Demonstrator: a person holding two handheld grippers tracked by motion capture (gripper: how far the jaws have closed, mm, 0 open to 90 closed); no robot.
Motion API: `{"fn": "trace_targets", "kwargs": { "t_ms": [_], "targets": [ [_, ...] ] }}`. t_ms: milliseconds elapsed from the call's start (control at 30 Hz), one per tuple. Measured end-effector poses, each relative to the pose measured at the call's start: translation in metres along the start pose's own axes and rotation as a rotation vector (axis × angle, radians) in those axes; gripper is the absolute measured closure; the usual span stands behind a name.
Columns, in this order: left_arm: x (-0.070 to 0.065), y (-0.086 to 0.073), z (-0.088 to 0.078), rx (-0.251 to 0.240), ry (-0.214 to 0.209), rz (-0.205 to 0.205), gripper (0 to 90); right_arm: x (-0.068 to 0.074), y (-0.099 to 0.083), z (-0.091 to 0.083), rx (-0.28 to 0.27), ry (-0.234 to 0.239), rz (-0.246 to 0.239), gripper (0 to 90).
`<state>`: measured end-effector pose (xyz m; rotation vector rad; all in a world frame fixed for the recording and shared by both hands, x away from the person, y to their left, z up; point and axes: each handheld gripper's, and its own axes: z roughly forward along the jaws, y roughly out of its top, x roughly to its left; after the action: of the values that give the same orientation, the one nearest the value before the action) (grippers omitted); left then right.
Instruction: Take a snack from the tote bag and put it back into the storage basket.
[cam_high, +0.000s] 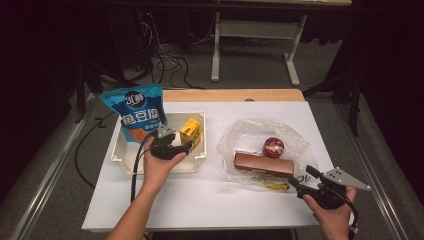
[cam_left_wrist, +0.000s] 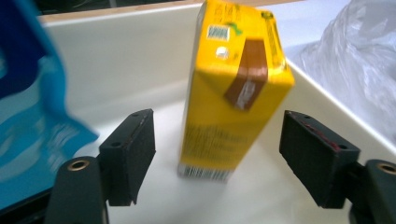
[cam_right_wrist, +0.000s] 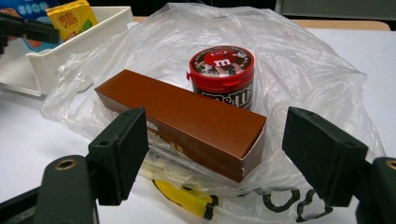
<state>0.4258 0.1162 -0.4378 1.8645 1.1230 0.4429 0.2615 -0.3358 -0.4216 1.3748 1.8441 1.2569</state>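
Standing upright in the white tray (cam_high: 120, 155), the yellow drink carton (cam_high: 190, 133) sits against the tray's right wall in the high view, just past the left hand-held gripper (cam_high: 169, 141), which the left hand (cam_high: 159, 167) holds over the tray's near half. A blue snack bag (cam_high: 135, 114) leans up out of the tray's far left corner. To the right on the white bench (cam_high: 200, 195), a clear plastic bag (cam_high: 240, 132) lies spread open with a long brown box (cam_high: 263, 165) and a red round tin (cam_high: 273, 147) on it. The right hand-held gripper (cam_high: 299, 181) rests near the bench's right front corner, just short of the brown box. Bare bench lies between tray and plastic bag and along the front edge.

From the left gripper view, the carton (cam_left_wrist: 233, 98) is yellow with a brown diagonal band on its top and a barcode at its foot. It stands between the spread jaws with a clear gap on each side, untouched. The blue bag (cam_left_wrist: 32, 116) hangs at the left, and the tray wall (cam_left_wrist: 121, 51) rises behind.

From the right gripper view, the jaws stand wide with nothing gripped; the brown box (cam_right_wrist: 187, 121) lies on the bag beyond them, with the tin (cam_right_wrist: 223, 77) just behind it. The carton (cam_right_wrist: 72, 18) and tray (cam_right_wrist: 79, 44) show at the far left.
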Motion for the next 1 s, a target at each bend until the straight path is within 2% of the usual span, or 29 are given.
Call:
{"fn": "trace_targets", "kwargs": {
  "t_ms": [67,100,133,167,233,267,300,333,500,567,667,733,833,933,1000],
  "targets": [
    [0.002,-0.008,-0.009,-0.021,-0.009,-0.008,38.4,0.002,0.001,0.0,-0.002,0.003,-0.012,23.2],
    [0.002,-0.011,-0.012,-0.029,-0.015,-0.016,46.9,0.004,0.001,0.0,0.001,0.001,-0.008,23.2],
    [0.003,-0.015,-0.016,-0.039,-0.041,-0.03,56.1,0.004,0.001,0.001,0.0,0.002,-0.013,23.2],
    [0.004,-0.018,-0.017,-0.037,-0.043,-0.031,68.1,0.005,0.001,0.001,0.002,0.002,-0.011,23.2],
    [0.004,-0.021,-0.018,-0.032,-0.048,-0.035,82.5,0.007,0.001,0.002,0.002,0.001,-0.017,23.3],
    [0.003,-0.022,-0.016,-0.022,-0.058,-0.032,86.3,0.007,0.0,0.003,0.004,0.002,-0.021,23.3],
    [0.002,-0.022,-0.014,-0.014,-0.05,-0.027,90.0,0.007,0.0,0.003,0.007,0.0,-0.025,23.3],
    [0.001,-0.022,-0.011,-0.005,-0.039,-0.03,90.0,0.008,0.0,0.004,0.01,-0.001,-0.023,23.3],
    [-0.003,-0.013,0.003,0.02,-0.045,-0.058,90.0,0.005,-0.001,0.002,0.006,-0.004,-0.023,23.5],
    [-0.004,-0.01,0.009,0.024,-0.029,-0.064,90.0,0.003,-0.001,0.0,0.004,-0.006,-0.009,23.7],
    [-0.004,-0.002,0.016,0.032,-0.012,-0.097,90.0,0.001,-0.002,-0.001,0.0,-0.004,-0.011,23.8],
    [-0.002,0.002,0.021,0.037,-0.004,-0.114,90.0,0.001,-0.002,-0.002,-0.004,-0.003,-0.006,23.9],
    [0.002,0.008,0.026,0.042,0.03,-0.132,90.0,0.0,-0.002,-0.002,-0.006,-0.003,-0.009,24.1],
    [0.009,0.012,0.03,0.045,0.038,-0.177,90.0,0.0,-0.002,-0.001,-0.001,-0.001,-0.005,24.1],
    [0.012,0.014,0.034,0.048,0.052,-0.186,90.0,0.0,-0.002,-0.001,-0.001,-0.001,-0.005,24.1]
  ]
}}
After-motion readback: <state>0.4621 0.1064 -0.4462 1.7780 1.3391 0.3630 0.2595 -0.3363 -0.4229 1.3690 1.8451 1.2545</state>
